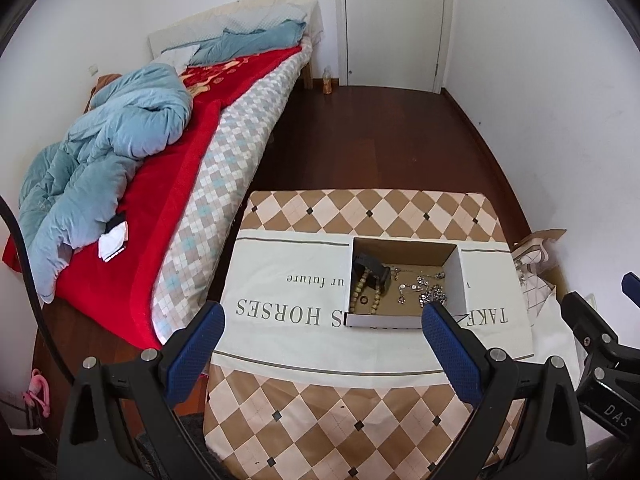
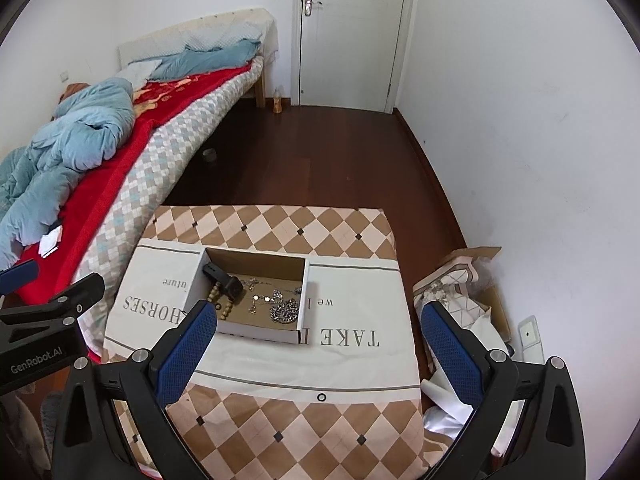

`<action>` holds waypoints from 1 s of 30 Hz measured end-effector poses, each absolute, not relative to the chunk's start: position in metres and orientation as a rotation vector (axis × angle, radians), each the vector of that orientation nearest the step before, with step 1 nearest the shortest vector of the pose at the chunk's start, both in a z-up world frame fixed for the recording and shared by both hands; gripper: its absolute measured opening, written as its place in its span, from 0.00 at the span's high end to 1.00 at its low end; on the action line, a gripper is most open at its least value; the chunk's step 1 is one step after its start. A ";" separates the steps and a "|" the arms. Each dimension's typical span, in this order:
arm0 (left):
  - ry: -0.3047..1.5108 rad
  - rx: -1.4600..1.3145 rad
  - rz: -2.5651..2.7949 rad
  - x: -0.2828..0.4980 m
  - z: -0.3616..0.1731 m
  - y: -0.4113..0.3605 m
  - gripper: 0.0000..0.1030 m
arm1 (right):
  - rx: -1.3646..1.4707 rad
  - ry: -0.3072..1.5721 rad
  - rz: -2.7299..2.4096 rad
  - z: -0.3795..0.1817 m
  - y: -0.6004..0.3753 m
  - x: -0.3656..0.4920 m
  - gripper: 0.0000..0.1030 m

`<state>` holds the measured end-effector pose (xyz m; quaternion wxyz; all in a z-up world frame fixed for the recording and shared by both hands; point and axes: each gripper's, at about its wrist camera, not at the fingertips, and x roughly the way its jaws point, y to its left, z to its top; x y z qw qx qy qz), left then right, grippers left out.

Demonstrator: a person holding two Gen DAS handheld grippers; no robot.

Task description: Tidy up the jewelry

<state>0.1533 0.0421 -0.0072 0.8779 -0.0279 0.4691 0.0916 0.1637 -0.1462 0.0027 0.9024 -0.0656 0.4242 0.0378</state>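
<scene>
Jewelry box [image 1: 406, 282] ahead of both tongs (spread).

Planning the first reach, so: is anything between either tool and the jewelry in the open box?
Nothing visible blocks it. The cardboard box is open-topped, with the jewelry exposed inside. Only its low front wall lies between the jewelry and both open tools, left tool and right tool, so reach from above.

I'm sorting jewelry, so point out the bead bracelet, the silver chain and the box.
bead bracelet [image 1: 357, 289]: left wrist view, left strand.
silver chain [image 2: 285, 312]: right wrist view, middle of pile.
box [image 2: 262, 330]: right wrist view, near white wall.
</scene>
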 end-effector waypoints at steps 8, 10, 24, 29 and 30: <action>0.980 -0.068 0.188 0.154 -0.010 0.046 0.02 | -0.141 0.893 0.081 -0.004 -0.147 0.167 0.00; 0.977 -0.066 0.187 0.153 -0.010 0.046 0.02 | -0.141 0.899 0.089 -0.005 -0.146 0.168 0.00; 0.968 -0.059 0.192 0.146 -0.007 0.050 0.02 | -0.139 0.908 0.114 -0.006 -0.138 0.165 0.00; 0.967 -0.058 0.192 0.145 -0.008 0.051 0.02 | -0.143 0.908 0.113 -0.006 -0.137 0.164 0.00; 0.965 -0.058 0.191 0.144 -0.008 0.052 0.02 | -0.144 0.907 0.112 -0.006 -0.137 0.164 0.00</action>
